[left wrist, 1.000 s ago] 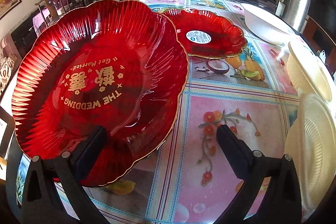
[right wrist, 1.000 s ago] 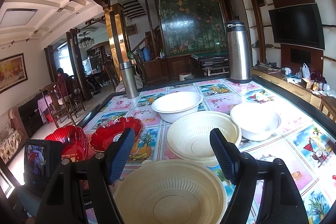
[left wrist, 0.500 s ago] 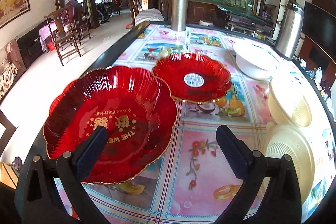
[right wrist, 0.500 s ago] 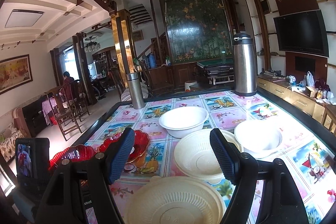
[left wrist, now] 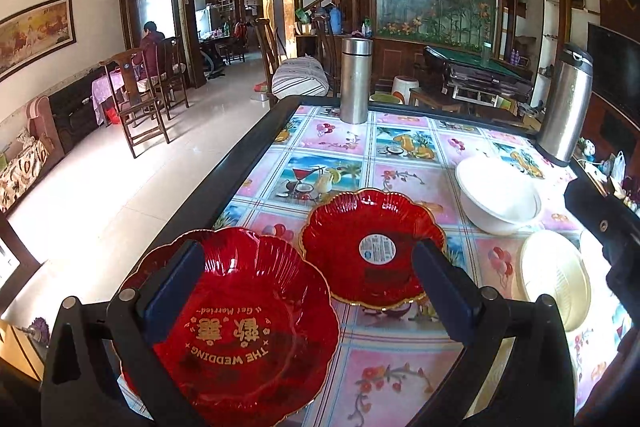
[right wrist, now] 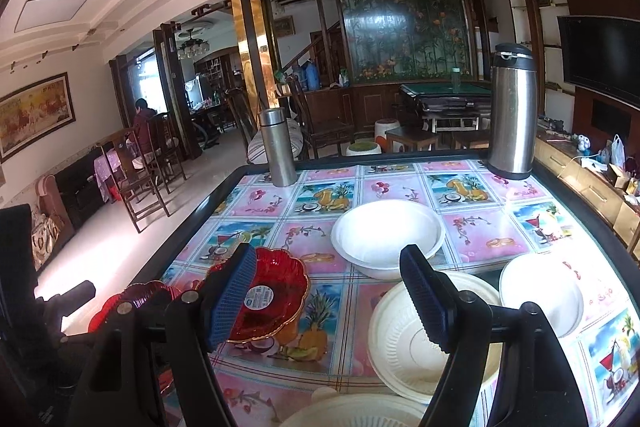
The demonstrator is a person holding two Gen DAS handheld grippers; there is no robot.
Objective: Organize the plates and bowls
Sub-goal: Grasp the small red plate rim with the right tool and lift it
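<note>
Holding our left hand-held gripper (left wrist: 306,291) wide open and empty above the desk (left wrist: 404,183), we see a red plate with gold "THE WEDDING" lettering (left wrist: 240,331) lying flat at the near left corner. Just right of it, rims about touching, lies a second red plate with a round sticker (left wrist: 374,247). Farther right sit a white bowl (left wrist: 498,201) and a cream ribbed bowl (left wrist: 556,279). Our right hand-held gripper (right wrist: 328,299) also gapes wide, grasping nothing, above the sticker plate (right wrist: 276,291) at left, cream bowls (right wrist: 404,331) between and below its fingers, and two white bowls (right wrist: 386,233) beyond. A slim steel flask (right wrist: 278,147) and a taller steel jug (right wrist: 512,111) stand upright at the far edge.
</note>
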